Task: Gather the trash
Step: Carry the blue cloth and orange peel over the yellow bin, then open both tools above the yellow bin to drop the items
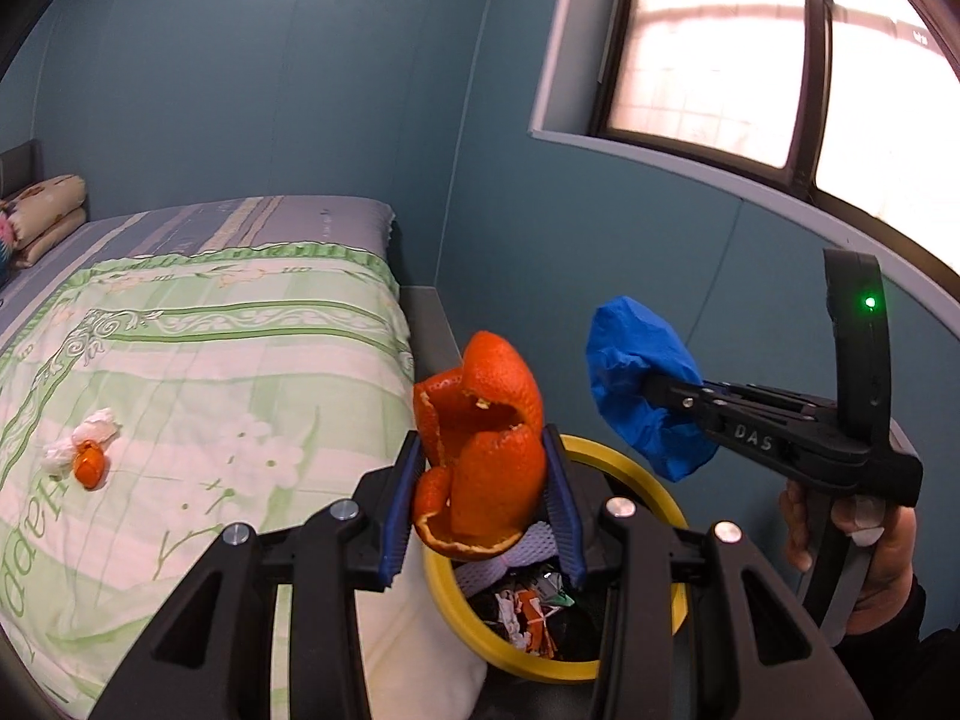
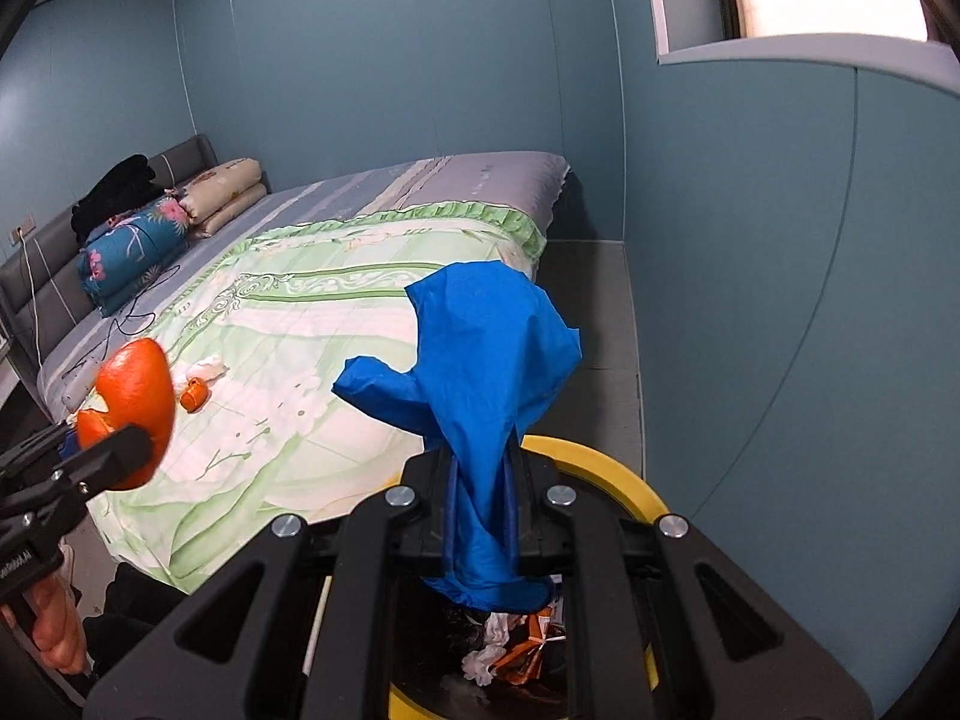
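My left gripper (image 1: 483, 480) is shut on a large orange peel (image 1: 480, 444), held above the yellow-rimmed trash bin (image 1: 606, 450). The same peel (image 2: 135, 402) shows at the left of the right wrist view. My right gripper (image 2: 480, 504) is shut on a crumpled blue plastic sheet (image 2: 480, 360), also over the yellow-rimmed trash bin (image 2: 606, 468). In the left wrist view that blue plastic sheet (image 1: 642, 384) hangs from the right gripper (image 1: 651, 387), to the right of the peel. On the bedspread lie a small orange peel piece (image 1: 89, 471) and a white crumpled tissue (image 1: 90, 438).
The bed (image 1: 198, 372) with a green floral cover fills the left side; folded bedding (image 2: 180, 204) and a cable lie near the headboard. Paper scraps (image 2: 510, 642) sit inside the bin. A blue wall and window (image 1: 750, 48) stand at the right. A hand (image 1: 864, 558) holds the right gripper.
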{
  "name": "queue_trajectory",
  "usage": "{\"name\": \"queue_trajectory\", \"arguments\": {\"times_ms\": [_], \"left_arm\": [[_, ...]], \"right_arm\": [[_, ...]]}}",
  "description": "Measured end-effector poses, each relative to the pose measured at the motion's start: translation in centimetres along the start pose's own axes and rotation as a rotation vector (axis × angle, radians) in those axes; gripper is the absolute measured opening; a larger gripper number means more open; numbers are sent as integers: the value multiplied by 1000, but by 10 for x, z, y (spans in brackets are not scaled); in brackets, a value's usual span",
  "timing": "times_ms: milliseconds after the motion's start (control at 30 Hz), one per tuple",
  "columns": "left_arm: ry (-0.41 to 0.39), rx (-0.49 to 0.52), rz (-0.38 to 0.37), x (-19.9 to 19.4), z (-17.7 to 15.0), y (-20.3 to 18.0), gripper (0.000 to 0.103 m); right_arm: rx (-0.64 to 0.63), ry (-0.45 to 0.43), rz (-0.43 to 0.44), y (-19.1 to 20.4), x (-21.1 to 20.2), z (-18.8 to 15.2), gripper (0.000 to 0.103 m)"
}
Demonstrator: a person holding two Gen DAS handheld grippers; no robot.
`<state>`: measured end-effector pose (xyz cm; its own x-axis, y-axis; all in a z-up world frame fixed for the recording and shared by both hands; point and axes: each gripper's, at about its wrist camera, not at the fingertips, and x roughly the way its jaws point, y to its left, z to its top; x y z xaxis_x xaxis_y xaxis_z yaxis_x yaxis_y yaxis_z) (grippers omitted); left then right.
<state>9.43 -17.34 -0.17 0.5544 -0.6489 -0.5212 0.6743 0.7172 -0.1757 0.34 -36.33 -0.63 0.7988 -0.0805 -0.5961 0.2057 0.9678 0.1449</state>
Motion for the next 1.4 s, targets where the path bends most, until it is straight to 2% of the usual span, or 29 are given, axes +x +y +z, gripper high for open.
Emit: {"name": "queue_trajectory", "arguments": {"times_ms": [267,533,1400], "left_arm": [[52,28,-30,24,0,-23,37],[91,35,-38,43,-9,-34,37],[245,-20,-89,99,-38,-25,37]], "right_arm": [[51,53,10,-22,14,-13,11],[68,93,14,-26,25,-19,11],[83,212,31,-39,66,-36,12]]}}
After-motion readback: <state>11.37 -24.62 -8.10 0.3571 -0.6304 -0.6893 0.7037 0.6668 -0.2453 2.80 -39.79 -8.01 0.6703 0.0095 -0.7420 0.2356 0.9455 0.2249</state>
